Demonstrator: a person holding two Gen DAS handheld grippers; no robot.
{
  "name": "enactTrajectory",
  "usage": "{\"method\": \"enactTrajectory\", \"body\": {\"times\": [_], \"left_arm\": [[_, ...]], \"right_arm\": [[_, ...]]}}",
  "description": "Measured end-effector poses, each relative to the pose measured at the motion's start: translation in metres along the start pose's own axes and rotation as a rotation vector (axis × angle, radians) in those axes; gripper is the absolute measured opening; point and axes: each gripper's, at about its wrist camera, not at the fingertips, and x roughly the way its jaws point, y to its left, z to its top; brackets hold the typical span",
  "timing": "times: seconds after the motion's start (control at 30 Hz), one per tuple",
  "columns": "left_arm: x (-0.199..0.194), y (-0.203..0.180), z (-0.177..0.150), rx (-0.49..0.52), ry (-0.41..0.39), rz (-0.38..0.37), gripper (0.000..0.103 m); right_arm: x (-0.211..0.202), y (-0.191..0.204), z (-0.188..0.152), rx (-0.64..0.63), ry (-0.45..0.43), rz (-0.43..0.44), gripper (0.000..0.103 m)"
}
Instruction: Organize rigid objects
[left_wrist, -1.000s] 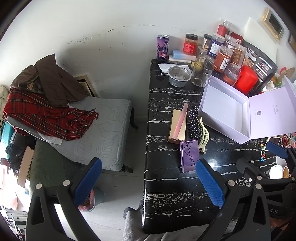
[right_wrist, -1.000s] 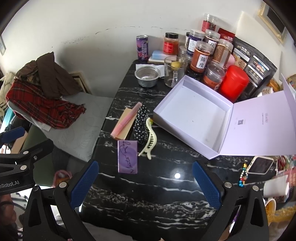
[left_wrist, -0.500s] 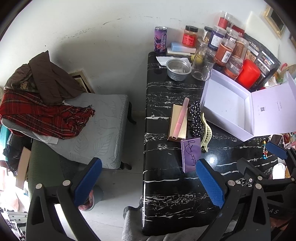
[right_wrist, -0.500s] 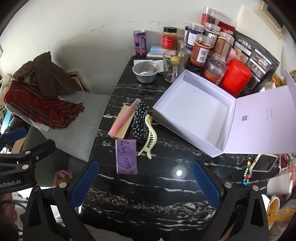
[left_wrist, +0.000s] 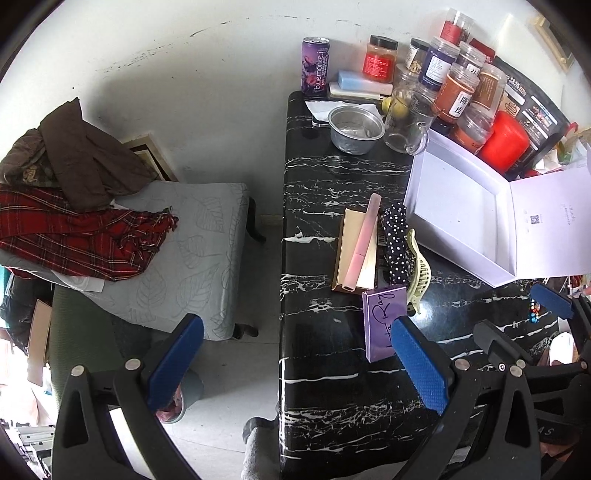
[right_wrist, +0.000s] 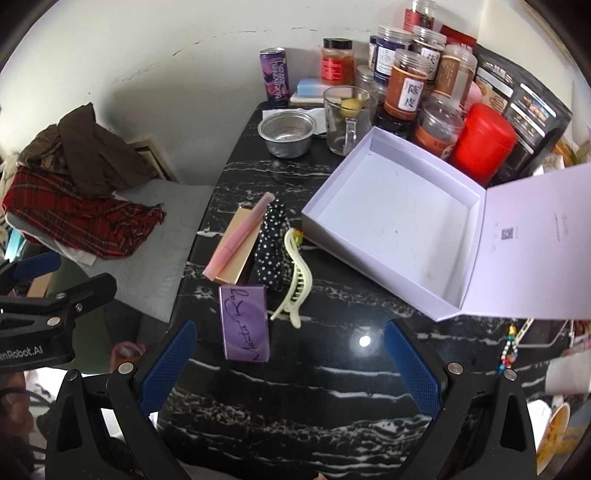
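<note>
On the black marble table (right_wrist: 295, 398) lie a purple card box (right_wrist: 244, 323), a cream hair claw clip (right_wrist: 293, 286), a black polka-dot fabric piece (right_wrist: 271, 247), and a pink tube (right_wrist: 238, 236) resting on a gold box (right_wrist: 240, 254). An open white box (right_wrist: 391, 221) with its lid folded back sits to their right. My right gripper (right_wrist: 290, 365) hovers open above the near table edge, just short of the purple box. My left gripper (left_wrist: 295, 360) is open too, held at the table's left edge; the purple box (left_wrist: 380, 321) is by its right finger.
Jars (right_wrist: 406, 85), a red canister (right_wrist: 482, 142), a glass mug (right_wrist: 345, 118), a metal bowl (right_wrist: 288, 131) and a purple can (right_wrist: 275, 77) crowd the table's far end by the wall. A stool piled with clothes (left_wrist: 85, 229) stands left of the table. A beaded strap (right_wrist: 508, 349) lies right.
Both views have drawn back and risen slightly, so the table objects sit a little lower and farther. Nothing on the table has moved; both grippers stay open.
</note>
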Motion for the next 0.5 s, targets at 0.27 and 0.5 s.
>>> {"method": "enactTrajectory", "body": {"times": [0.27,0.5], "left_arm": [[0.018,-0.001,0.013,0.015,-0.013,-0.026,0.103],[0.038,-0.01,0.027,0.057,-0.024,-0.061,0.089]], "right_arm": [[0.008,-0.001,0.01,-0.024,-0.047,0.04,0.101],[0.03,-0.008,0.019,-0.02,-0.007,0.07,0.096]]}}
